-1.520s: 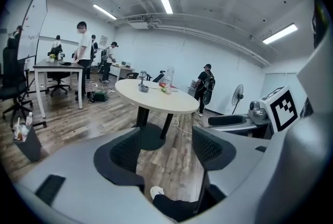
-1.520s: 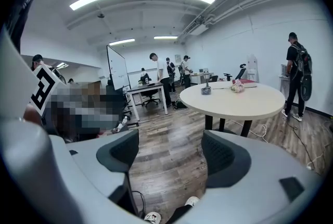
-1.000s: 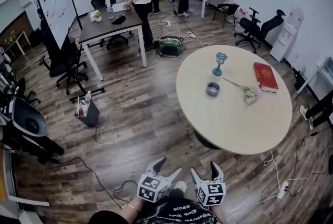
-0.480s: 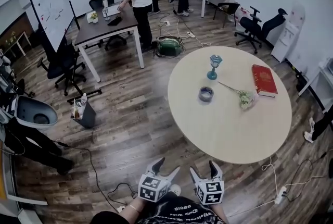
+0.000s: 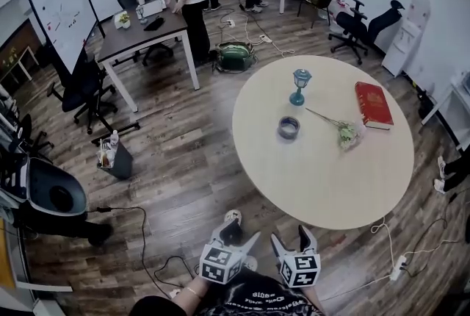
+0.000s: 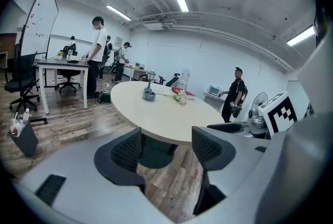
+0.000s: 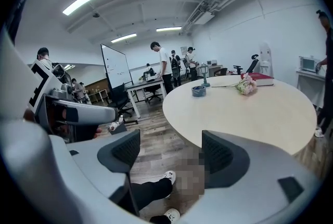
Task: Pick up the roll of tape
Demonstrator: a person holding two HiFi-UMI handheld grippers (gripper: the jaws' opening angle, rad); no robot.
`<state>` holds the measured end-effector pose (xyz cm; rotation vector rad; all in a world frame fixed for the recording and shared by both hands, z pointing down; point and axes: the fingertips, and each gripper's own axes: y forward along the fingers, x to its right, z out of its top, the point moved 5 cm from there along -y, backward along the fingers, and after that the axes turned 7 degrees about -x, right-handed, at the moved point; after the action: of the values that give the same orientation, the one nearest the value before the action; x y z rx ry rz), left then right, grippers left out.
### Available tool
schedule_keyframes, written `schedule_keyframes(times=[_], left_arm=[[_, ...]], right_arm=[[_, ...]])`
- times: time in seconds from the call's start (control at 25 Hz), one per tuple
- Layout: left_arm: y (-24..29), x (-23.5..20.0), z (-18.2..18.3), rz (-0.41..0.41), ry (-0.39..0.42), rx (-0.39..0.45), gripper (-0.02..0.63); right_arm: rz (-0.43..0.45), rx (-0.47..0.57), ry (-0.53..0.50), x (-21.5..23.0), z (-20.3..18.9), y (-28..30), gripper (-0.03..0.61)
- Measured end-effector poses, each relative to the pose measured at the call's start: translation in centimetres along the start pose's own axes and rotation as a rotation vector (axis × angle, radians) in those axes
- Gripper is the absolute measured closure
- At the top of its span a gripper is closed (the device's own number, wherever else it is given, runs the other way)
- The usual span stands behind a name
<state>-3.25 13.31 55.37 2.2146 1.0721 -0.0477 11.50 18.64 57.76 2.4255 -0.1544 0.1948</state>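
Note:
The roll of tape (image 5: 288,128) is a grey-blue ring lying flat on the round beige table (image 5: 316,175), left of its middle; it also shows small and far in the left gripper view as the tape roll (image 6: 149,95) and in the right gripper view as the tape roll (image 7: 198,91). My left gripper (image 5: 239,234) and right gripper (image 5: 291,238) hang low near my body, short of the table's near edge. Both are open with nothing between their jaws, far from the roll.
On the table stand a teal lantern (image 5: 299,87), a red book (image 5: 372,105) and a flower stem (image 5: 339,129). Office chairs, a desk (image 5: 139,31), a whiteboard (image 5: 59,13), a small bin (image 5: 114,159) and floor cables surround it. People stand at the back.
The view has shifted a little closer to the table. A shoe now shows by the left gripper. Both grippers stay open and low.

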Motion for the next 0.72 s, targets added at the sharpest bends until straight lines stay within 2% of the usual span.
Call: schedule_keyframes(times=[0.24,0.72], left_arm=[[3.8,-2.2,2.5,-0.026,0.024,-0.025,0.288],[13.6,-8.0,12.3,-0.156,0.125,-0.059,0.288]], right_arm=[[-0.023,-0.005,0.033,1.5,1.8,2.7,0.219],[-0.125,0.028,0.102,6.3,10.8,10.7,0.219]])
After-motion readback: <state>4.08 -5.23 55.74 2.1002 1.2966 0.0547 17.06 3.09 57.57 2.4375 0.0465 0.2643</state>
